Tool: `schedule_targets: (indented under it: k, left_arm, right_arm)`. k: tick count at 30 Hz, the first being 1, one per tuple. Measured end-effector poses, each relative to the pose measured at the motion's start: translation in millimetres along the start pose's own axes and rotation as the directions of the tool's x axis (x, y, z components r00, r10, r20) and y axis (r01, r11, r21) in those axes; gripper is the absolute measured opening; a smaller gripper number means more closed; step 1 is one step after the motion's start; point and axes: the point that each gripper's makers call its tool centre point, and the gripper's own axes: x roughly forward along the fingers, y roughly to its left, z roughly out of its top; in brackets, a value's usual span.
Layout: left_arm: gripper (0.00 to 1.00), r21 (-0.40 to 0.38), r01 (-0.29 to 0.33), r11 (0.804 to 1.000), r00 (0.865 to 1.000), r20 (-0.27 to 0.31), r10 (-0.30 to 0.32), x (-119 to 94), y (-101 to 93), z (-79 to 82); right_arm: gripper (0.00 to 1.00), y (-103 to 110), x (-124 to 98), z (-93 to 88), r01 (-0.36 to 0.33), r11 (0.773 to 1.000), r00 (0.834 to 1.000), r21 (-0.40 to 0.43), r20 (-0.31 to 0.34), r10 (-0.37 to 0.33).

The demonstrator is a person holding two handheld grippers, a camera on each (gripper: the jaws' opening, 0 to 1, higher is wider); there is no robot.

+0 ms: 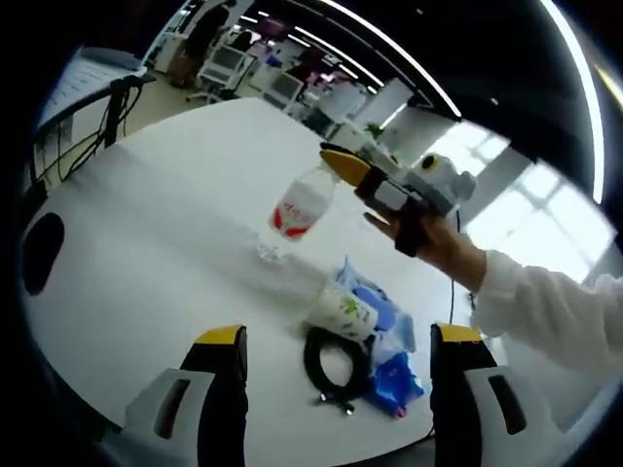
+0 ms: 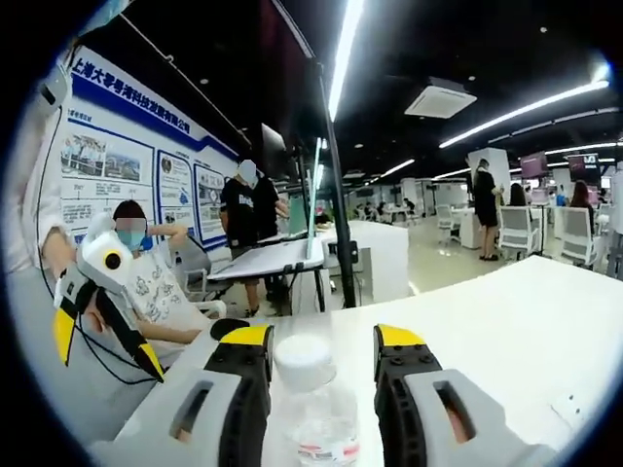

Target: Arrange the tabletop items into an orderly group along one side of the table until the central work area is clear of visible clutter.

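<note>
Wall posters (image 2: 127,165), standing people (image 2: 248,219), office chairs (image 2: 516,232)

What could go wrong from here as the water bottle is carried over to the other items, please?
1. The right hand-held gripper holds the clear plastic water bottle with a red label only near its white cap, tilted above the white table; it may slip and fall.
2. If set down carelessly, it could knock the white paper cup with green print, which lies beside the coiled black cable and blue packets near the table edge.
</note>
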Motion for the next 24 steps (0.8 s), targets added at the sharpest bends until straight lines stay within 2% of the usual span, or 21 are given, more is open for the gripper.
schedule_targets:
  k: [5,11,16,19,24]
  left_arm:
    - [0.74,-0.006,0.016,1.000,1.000,0.003,-0.016,1,-4.5,1.1]
    - [0.74,0.008,0.034,0.999,0.999,-0.002,-0.034,1,-11.0,0.5]
    - [0.74,0.002,0.043,0.999,0.999,-0.002,-0.043,1,-12.8,0.6]
    - [0.74,-0.021,0.059,0.998,0.998,0.004,-0.059,2,-15.6,1.5]
    - [0.73,-0.016,0.068,0.998,0.998,0.000,-0.068,1,-19.6,0.0]
  right_arm:
    - [0.47,-1,-16,20.5,0.038,0.999,0.999,0.010,0.033,-0.038]
    - [0.47,7,-34,25.6,0.062,0.998,0.998,0.003,-0.002,-0.062]
    - [0.46,19,-49,36.2,0.097,0.995,0.995,-0.004,-0.005,-0.097]
    - [0.46,30,-52,41.1,0.099,0.995,0.995,-0.006,-0.003,-0.099]
    - [0.45,40,-57,47.1,0.124,0.992,0.992,0.000,-0.010,-0.124]
